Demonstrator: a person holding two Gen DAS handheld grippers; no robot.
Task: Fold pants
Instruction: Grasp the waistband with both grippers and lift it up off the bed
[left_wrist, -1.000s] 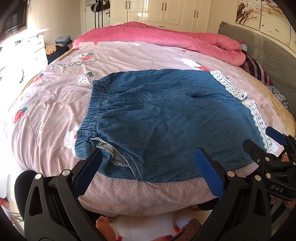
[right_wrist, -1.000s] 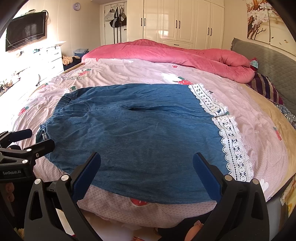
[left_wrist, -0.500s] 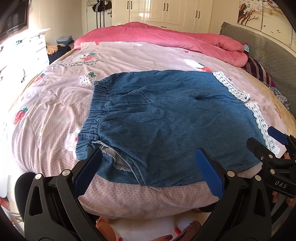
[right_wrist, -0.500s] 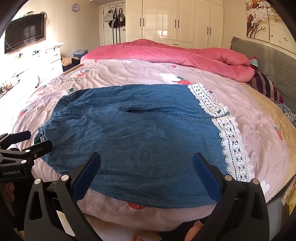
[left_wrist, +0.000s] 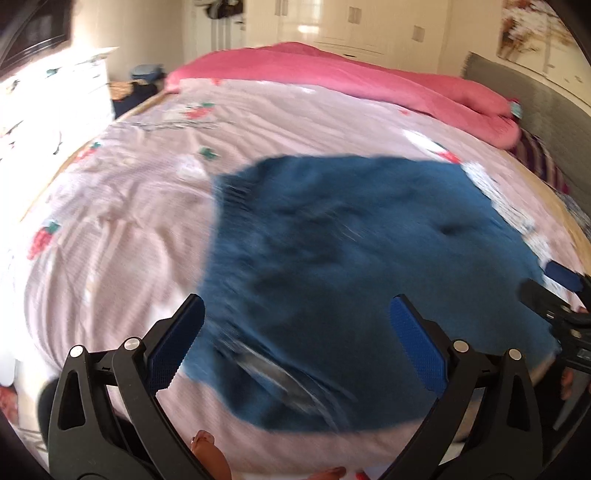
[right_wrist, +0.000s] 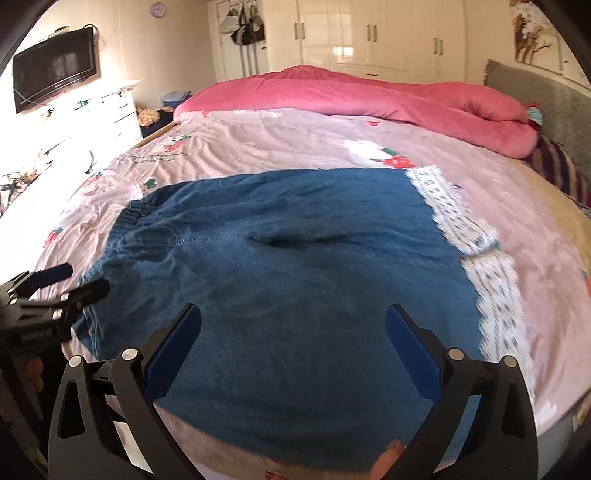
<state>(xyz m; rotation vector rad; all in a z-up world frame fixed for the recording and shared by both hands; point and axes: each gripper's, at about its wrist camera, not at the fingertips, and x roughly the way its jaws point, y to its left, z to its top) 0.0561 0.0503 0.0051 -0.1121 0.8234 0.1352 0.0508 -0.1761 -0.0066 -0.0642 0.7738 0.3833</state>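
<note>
Both grippers, left (left_wrist: 295, 341) and right (right_wrist: 293, 341), gape empty; pinch the blue denim lace-hemmed pants (right_wrist: 295, 280) at the near edge just ahead.

Your blue denim pants (right_wrist: 295, 288) lie spread flat across the middle of the frame, gathered waistband (right_wrist: 125, 225) at left, white lace hems (right_wrist: 476, 266) at right, near edge toward you.

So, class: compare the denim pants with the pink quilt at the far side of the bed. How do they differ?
The denim pants are dark blue; the pink quilt is plain pink. The pants lie spread flat near the grippers, while the quilt is bunched in a thick roll at the far side. The pants have white lace trim; the quilt shows none. Both rest on the bed.
</note>
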